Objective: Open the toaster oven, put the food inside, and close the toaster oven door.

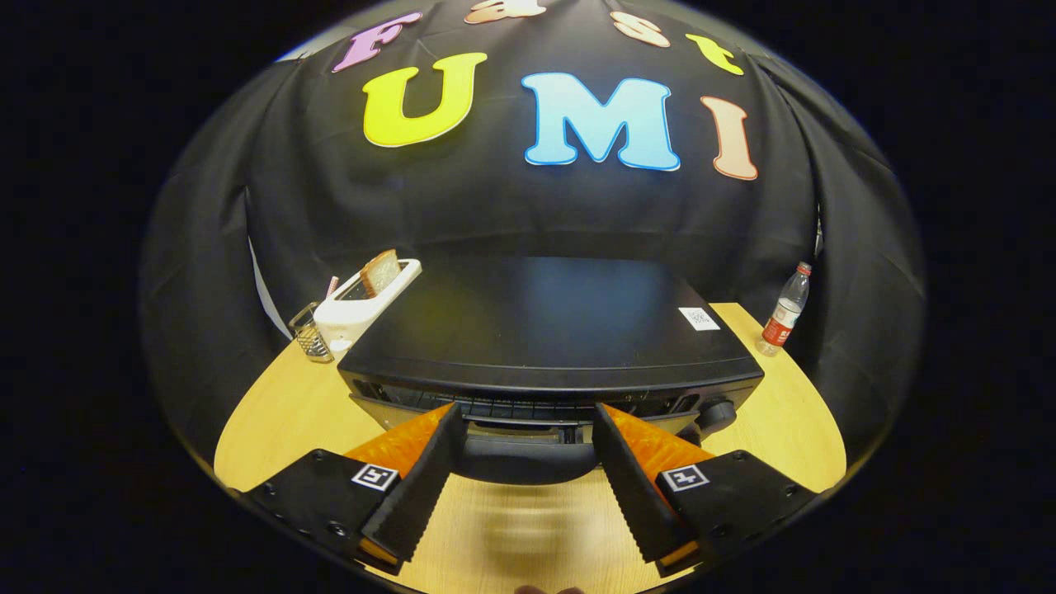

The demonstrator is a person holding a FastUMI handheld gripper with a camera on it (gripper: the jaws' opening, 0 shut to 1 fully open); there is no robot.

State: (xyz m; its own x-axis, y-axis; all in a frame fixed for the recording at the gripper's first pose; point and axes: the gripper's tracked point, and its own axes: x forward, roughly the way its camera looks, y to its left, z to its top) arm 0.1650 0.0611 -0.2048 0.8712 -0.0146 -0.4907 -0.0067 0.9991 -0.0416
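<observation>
A black toaster oven (pixel 544 330) stands on the wooden table (pixel 280 412), seen from above and in front. Its dark door handle (pixel 524 466) bulges out at the front, below a row of vents. My gripper (pixel 525 417) is open, its two fingers wide apart on either side of the handle, tips close to the oven's front; neither finger presses on it. I cannot tell whether the door is tilted out. A slice of toast (pixel 379 271) sticks up from a white toaster (pixel 363 307) behind the oven's left corner.
A small metal wire holder (pixel 311 336) stands next to the white toaster at the table's left edge. A clear water bottle with a red label (pixel 784 312) stands right of the oven. A round knob (pixel 718 412) sits on the oven's front right.
</observation>
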